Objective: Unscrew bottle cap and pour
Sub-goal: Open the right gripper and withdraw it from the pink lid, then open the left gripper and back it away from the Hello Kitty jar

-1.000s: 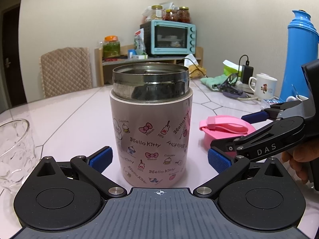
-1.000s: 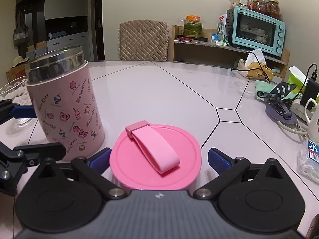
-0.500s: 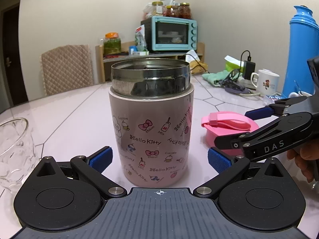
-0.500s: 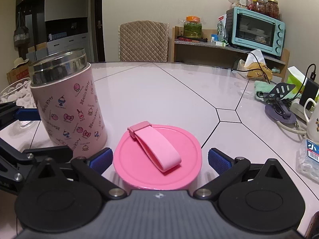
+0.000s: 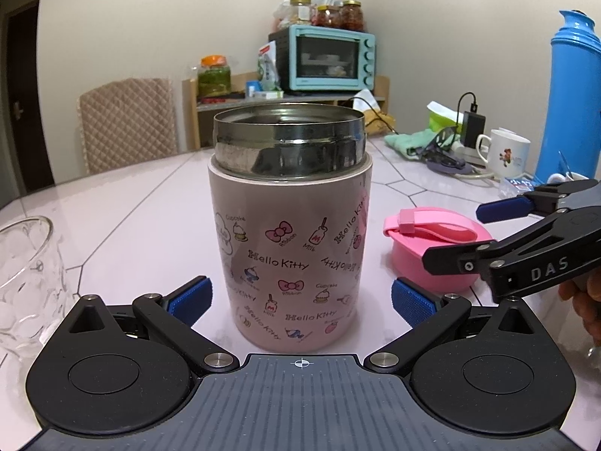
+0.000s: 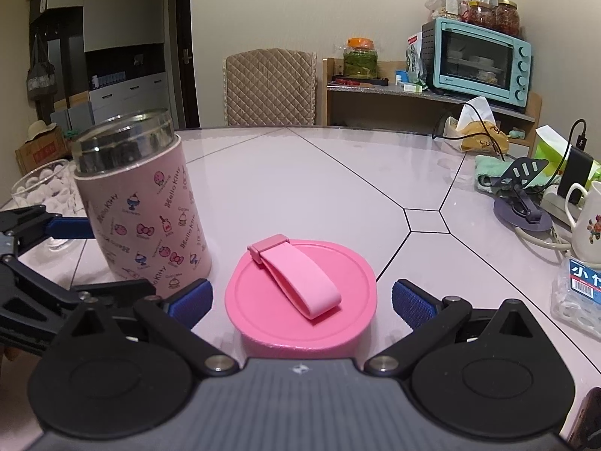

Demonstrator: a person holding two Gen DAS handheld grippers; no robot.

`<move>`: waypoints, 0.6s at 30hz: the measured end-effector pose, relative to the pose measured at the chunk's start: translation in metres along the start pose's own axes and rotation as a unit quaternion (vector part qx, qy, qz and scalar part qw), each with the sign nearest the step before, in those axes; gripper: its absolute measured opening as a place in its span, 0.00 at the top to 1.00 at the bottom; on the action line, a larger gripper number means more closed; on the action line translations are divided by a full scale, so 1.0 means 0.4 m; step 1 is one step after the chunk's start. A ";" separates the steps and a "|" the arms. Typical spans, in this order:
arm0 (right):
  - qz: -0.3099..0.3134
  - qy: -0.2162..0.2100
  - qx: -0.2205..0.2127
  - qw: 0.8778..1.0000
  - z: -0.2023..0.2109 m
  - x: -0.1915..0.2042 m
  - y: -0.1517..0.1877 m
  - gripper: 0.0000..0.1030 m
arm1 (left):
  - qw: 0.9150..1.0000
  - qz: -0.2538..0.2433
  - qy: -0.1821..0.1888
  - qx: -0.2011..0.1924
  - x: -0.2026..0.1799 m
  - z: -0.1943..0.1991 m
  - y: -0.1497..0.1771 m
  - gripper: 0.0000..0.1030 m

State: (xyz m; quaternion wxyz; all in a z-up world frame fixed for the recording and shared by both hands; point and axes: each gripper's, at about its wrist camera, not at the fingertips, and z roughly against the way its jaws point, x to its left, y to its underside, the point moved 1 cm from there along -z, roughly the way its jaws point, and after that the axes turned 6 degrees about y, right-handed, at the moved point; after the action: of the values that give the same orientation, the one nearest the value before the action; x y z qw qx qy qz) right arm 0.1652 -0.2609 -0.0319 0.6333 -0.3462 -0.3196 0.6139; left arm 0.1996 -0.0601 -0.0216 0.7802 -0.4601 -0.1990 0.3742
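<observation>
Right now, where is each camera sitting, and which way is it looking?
Left wrist: sits on the left hand-held gripper, low over the table, looking along its open fingers at the flask; the right hand-held gripper shows at the right edge.
Right wrist: sits on the right hand-held gripper, looking along its open fingers at the lid; the left one shows at the left edge.
Both share: flask, lid, glass, chair, oven.
</observation>
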 end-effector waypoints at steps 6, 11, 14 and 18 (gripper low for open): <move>-0.014 -0.006 -0.009 1.000 0.036 -0.007 0.006 0.00 | 1.000 -0.009 -0.012 -0.002 -0.013 0.006 0.003 0.00; -0.020 -0.008 -0.017 1.000 0.063 -0.014 0.016 0.00 | 1.000 -0.013 -0.021 0.000 -0.027 0.013 0.007 0.00; -0.020 -0.011 -0.022 1.000 0.077 -0.013 0.019 0.00 | 1.000 -0.012 -0.022 -0.002 -0.036 0.022 0.008 0.00; -0.019 -0.015 -0.028 0.999 0.094 -0.011 0.021 0.00 | 0.999 -0.009 -0.035 -0.005 -0.044 0.040 0.009 0.00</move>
State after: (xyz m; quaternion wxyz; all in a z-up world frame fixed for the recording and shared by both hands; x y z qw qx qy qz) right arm 0.1292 -0.2634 -0.0179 0.6300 -0.3481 -0.3529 0.5978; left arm 0.1765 -0.0635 -0.0164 0.7735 -0.4489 -0.2324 0.3822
